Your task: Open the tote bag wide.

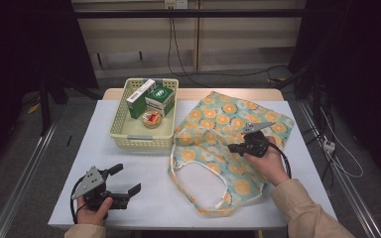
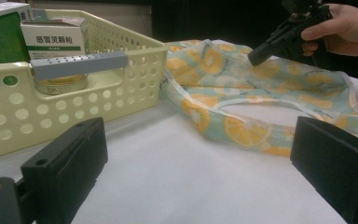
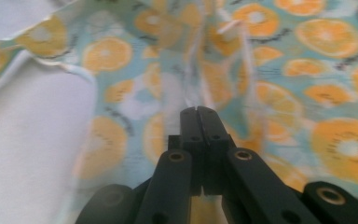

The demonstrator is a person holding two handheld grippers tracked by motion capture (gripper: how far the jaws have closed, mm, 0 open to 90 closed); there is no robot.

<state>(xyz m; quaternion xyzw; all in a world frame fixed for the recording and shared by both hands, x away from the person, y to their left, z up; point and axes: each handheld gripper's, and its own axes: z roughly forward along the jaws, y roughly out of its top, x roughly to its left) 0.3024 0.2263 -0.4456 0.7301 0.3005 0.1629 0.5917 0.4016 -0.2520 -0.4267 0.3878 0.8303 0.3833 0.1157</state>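
Right claw (image 1: 234, 147) sits over the middle of the cloth bag (image 1: 213, 148), held in the person's right hand (image 1: 268, 163). In the right gripper view its two black jaws are pressed together, pad against pad, with their tips (image 3: 199, 112) just above the orange-slice print; whether a fold of the fabric is caught between them cannot be told, since the cloth there is blurred. From the left gripper view the same claw (image 2: 257, 58) points down at the bag (image 2: 261, 88), its tip at or just above the fabric.

Left claw (image 1: 126, 181) rests low at the near left corner of the worktop (image 1: 144, 168), in the left hand (image 1: 94, 208). Its jaws are spread wide, with only bare white surface between them (image 2: 191, 177), well apart from the bag.

The bag lies flat and rumpled on the right half of the worktop, pale blue-green with orange slices, its white-edged handle loop (image 1: 198, 178) lying toward the near edge. Just beside its far left corner stands a cream plastic basket (image 1: 121, 124) with a perforated wall and a grey handle (image 2: 79, 64). Inside the basket are two green and white boxes (image 1: 151, 99) and a small round tin (image 1: 152, 119).
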